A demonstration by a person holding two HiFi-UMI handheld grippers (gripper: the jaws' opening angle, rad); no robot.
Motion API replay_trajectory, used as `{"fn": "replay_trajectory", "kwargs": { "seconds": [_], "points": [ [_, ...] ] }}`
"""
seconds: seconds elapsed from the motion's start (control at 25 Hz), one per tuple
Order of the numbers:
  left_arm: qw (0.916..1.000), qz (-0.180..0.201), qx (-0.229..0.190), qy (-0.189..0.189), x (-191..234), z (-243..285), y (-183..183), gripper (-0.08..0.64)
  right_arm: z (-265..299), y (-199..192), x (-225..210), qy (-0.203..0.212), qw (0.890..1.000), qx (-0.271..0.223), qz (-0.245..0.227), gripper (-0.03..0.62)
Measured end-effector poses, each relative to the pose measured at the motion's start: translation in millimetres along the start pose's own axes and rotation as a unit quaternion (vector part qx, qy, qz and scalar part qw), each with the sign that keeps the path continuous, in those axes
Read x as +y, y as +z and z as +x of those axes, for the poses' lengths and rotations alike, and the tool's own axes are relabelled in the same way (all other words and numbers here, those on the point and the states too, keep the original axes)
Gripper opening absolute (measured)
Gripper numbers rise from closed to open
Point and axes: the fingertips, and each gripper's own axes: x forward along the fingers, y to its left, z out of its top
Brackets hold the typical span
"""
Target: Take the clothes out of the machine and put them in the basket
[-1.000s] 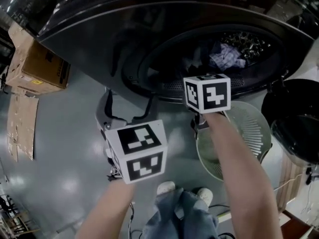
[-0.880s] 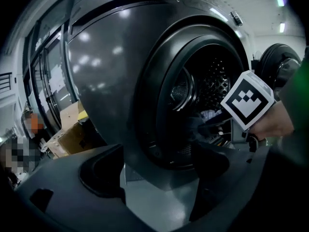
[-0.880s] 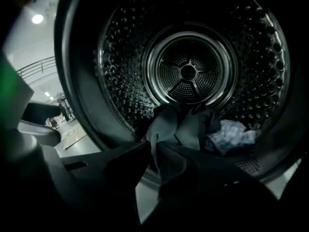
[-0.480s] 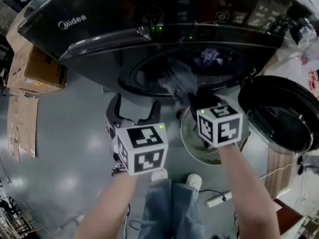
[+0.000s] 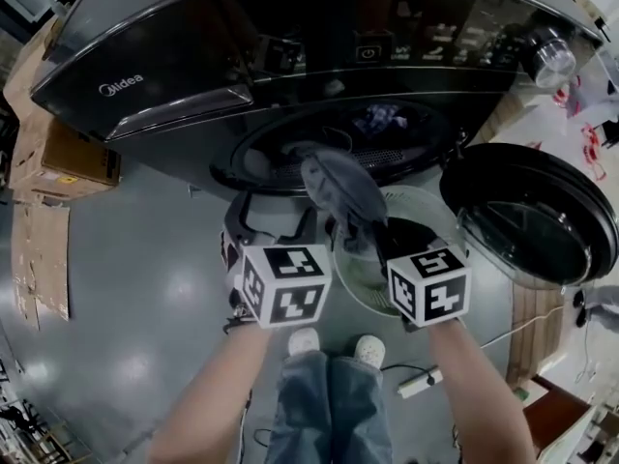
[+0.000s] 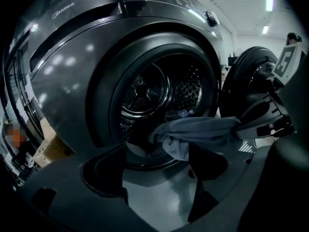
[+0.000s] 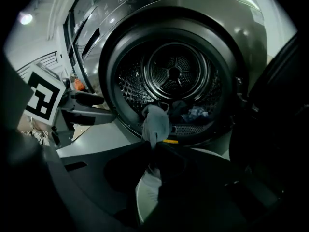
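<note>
The dark front-loading machine (image 5: 193,75) fills the top of the head view, its drum (image 5: 377,133) open. My right gripper (image 5: 360,232) is shut on a grey garment (image 5: 338,184) that stretches from the drum's lip out over the pale green basket (image 5: 426,206). In the right gripper view the garment (image 7: 155,122) hangs from the closed jaws, with more clothes (image 7: 195,114) in the drum. My left gripper (image 5: 274,225) stands beside it to the left, open; its jaws have just been closing a little, with nothing between them. The left gripper view shows the garment (image 6: 198,132).
The round machine door (image 5: 532,220) hangs open at the right. Cardboard boxes (image 5: 58,153) stand on the grey floor at the left. The person's shoes (image 5: 329,341) are just behind the basket, and a power strip (image 5: 421,382) lies nearby.
My right gripper has drawn back out of the drum with the grey garment, toward the basket. The left gripper has moved forward and right, closer to the machine's opening.
</note>
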Motion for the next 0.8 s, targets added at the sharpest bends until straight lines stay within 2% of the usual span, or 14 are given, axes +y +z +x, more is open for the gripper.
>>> {"fn": "replay_trajectory", "kwargs": {
  "seconds": [0.2, 0.32, 0.4, 0.48, 0.56, 0.64, 0.8],
  "points": [
    [0.9997, 0.021, -0.001, -0.012, -13.7, 7.9, -2.1, 0.402, -25.4, -39.1, -24.1, -0.033, 0.999, 0.025, 0.033, 0.046],
    [0.9989, 0.039, 0.0, -0.025, -22.0, 13.1, -4.7, 0.364, -38.6, -66.3, -38.7, -0.066, 0.995, 0.053, 0.05, 0.046],
    [0.9971, 0.066, 0.0, -0.038, -29.4, 19.2, -5.0, 0.353, -42.6, -81.2, -44.9, -0.079, 0.993, 0.071, 0.054, 0.046],
    [0.9928, 0.108, 0.0, -0.052, -37.6, 30.0, -3.9, 0.353, -41.6, -88.2, -46.4, -0.081, 0.992, 0.082, 0.047, 0.046],
    [0.9855, 0.157, -0.003, -0.064, -46.1, 46.7, -2.6, 0.353, -38.0, -90.8, -47.5, -0.082, 0.992, 0.09, 0.042, 0.046],
    [0.9743, 0.212, -0.002, -0.076, -54.8, 68.8, -4.1, 0.353, -34.2, -95.9, -51.4, -0.088, 0.99, 0.097, 0.051, 0.046],
    [0.9383, 0.335, 0.016, -0.084, -57.9, 117.0, -12.9, 0.392, -24.4, -110.5, -59.1, -0.098, 0.986, 0.116, 0.07, 0.046]
  ]
}}
